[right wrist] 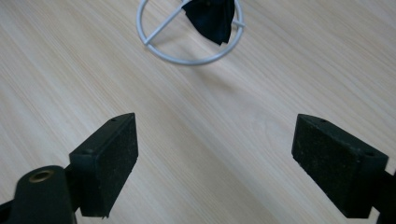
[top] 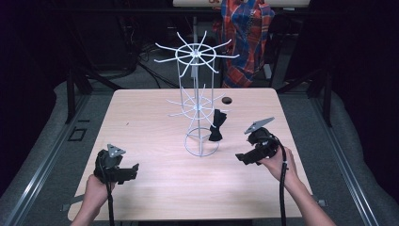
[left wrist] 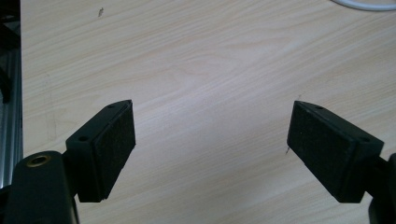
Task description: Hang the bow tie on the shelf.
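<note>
Grippers: left and right hovered low over bench, jaws wide, empty | cloth hung on rack at right gripper's 11 o'clock | likely light, limp; pinch its lower fold.

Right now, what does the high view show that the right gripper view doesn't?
The high view alone takes in the rack's spoked tiers, the black cloth hanging from a lower spoke, both hands, the left gripper and a plaid garment behind the table. The right gripper view alone gives the right gripper close up, jaws wide with nothing between them. Both include the rack's ring base, the cloth's lower end and the wooden table.
</note>
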A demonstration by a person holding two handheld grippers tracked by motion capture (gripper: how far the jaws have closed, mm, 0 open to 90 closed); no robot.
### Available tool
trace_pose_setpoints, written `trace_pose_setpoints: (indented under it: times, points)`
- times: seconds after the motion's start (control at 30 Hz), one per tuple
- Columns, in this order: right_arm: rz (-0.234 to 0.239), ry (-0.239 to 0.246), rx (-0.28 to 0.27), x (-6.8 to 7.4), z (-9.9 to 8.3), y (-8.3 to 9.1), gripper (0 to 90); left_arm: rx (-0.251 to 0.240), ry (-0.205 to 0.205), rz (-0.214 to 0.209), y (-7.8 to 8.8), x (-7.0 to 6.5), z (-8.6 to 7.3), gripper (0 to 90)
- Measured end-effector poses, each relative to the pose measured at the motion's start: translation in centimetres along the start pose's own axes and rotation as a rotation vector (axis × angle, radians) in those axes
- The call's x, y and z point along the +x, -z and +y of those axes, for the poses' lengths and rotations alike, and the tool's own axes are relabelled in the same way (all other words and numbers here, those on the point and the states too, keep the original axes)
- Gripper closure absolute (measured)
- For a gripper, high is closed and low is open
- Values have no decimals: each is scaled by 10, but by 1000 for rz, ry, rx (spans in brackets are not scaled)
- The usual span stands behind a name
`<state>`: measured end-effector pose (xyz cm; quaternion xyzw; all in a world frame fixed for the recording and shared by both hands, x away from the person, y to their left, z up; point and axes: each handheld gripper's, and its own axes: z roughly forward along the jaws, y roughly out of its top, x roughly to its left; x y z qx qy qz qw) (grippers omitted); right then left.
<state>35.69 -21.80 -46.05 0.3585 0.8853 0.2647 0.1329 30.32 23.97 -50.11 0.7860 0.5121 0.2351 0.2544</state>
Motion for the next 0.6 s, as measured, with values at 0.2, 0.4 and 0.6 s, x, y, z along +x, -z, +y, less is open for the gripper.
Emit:
trace_pose_setpoints:
  times: [0.2,0.4,0.6]
  points:
    - [-35,12,87,-1,-27,-1,80,-9,4,5,1,1,0,156]
    - [-51,26,163,0,-44,-16,21,-16,5,-7,0,0,1,156]
    - [-85,73,182,1,-43,-24,0,-44,24,-1,2,1,1,156]
